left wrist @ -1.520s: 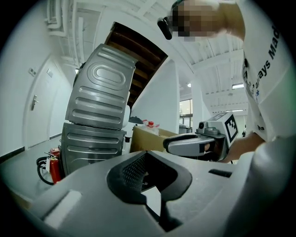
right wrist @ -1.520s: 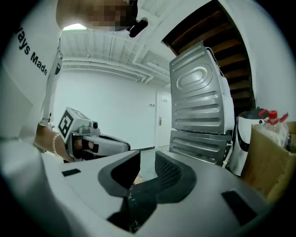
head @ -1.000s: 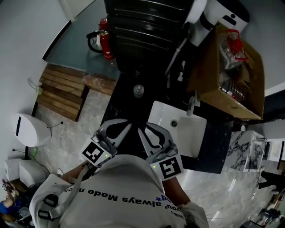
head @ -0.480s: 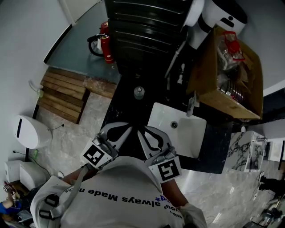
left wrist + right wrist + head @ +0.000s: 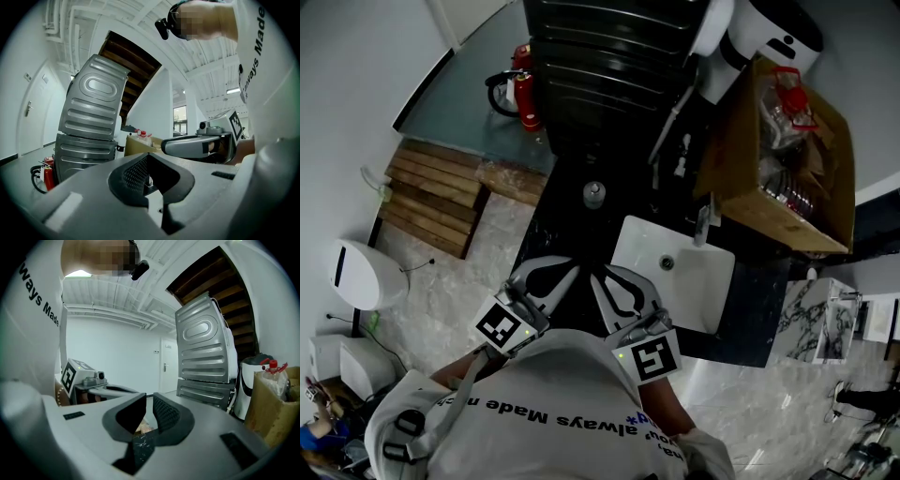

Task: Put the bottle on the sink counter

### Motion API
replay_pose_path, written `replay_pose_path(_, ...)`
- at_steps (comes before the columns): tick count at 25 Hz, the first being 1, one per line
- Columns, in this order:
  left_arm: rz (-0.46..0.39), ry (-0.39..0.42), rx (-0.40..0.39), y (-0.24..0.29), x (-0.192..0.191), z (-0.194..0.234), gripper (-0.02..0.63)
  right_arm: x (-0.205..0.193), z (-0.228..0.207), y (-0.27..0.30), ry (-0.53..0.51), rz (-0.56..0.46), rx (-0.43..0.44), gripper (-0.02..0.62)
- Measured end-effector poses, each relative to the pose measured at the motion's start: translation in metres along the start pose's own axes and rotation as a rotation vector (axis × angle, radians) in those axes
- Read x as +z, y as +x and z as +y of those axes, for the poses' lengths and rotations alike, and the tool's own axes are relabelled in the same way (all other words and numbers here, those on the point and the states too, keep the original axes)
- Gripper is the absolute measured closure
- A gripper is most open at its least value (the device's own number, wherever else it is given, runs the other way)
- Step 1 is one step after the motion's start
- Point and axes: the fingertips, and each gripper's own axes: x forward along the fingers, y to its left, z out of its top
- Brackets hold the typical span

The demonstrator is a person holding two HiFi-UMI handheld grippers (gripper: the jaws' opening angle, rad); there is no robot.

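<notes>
Standing well beyond left tongs (image 5: 566,273) and right tongs (image 5: 599,276): bottle (image 5: 594,194).

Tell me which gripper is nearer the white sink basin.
Right. The right gripper hovers beside the basin's left rim; the left gripper is farther left, beyond it.

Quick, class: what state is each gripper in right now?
Left gripper: closed, holding nothing.
Right gripper: closed, holding nothing.

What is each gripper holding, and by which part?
Nothing. The left gripper and right gripper are both shut with nothing between their jaws.
</notes>
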Motion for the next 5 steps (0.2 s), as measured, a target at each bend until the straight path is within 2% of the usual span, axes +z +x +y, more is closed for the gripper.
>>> replay_pose_path(5, 0.001, -0.016, -0.006, 0.0017, -0.0036, -0.0021, 0.604, -0.0016, -0.0003, 0.0031, 0.000, -0.001, 0.002, 0.548)
